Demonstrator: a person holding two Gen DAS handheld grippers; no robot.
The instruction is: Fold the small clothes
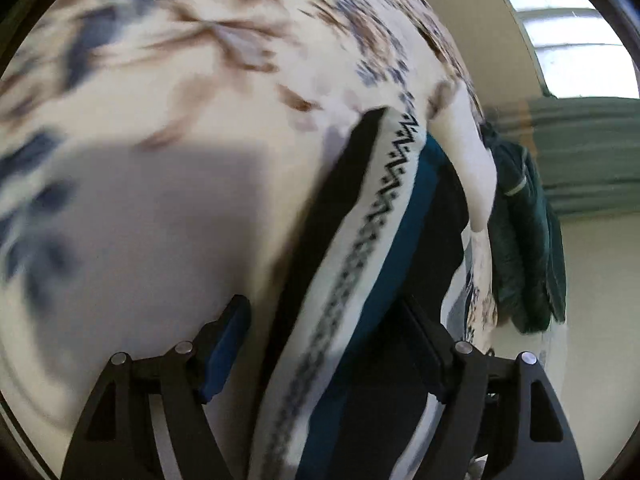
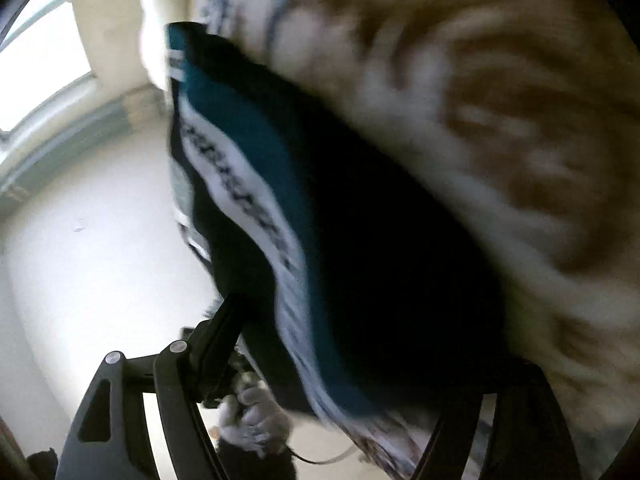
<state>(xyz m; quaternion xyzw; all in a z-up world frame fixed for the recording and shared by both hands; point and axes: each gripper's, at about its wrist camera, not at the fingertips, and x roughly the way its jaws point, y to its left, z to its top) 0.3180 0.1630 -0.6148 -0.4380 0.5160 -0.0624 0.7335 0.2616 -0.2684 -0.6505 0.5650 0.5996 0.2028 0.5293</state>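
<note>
While both views are blurred w/ motion, a striped garment [image 1: 384, 240] in black, teal and white w/ a zigzag band fills the middle of each. It lies against a cream bedspread [image 1: 160, 120] printed w/ brown and blue flowers. Left gripper [image 1: 332, 344] has its fingers spread wide; the garment runs between them, but whether the pads pinch it can't be told. Right gripper [image 2: 340, 360]: one finger [image 2: 224, 340] shows just left of the garment [image 2: 320, 220], the other is hidden under cloth, so its opening can't be told. A dark green cloth [image 1: 524, 240] hangs right of the garment, beyond the bedspread's edge.
</note>
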